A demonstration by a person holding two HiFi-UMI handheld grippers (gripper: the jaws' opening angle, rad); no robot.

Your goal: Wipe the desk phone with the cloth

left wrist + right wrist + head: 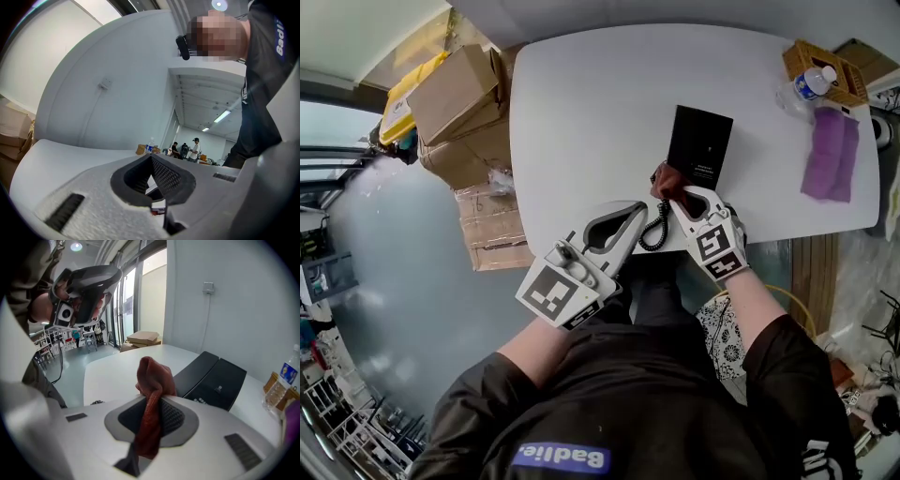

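Squarely between right gripper (153, 420) jaws: cloth (154, 376).

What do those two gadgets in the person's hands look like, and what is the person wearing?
Both the left gripper and right gripper are pale grey plastic tongs with dark mesh-textured pads, each carrying a cube of black-and-white square markers. The sleeves are black.

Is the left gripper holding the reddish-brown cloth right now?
No, the reddish-brown cloth is pinched in the right gripper, while the left gripper has its jaws together on nothing.
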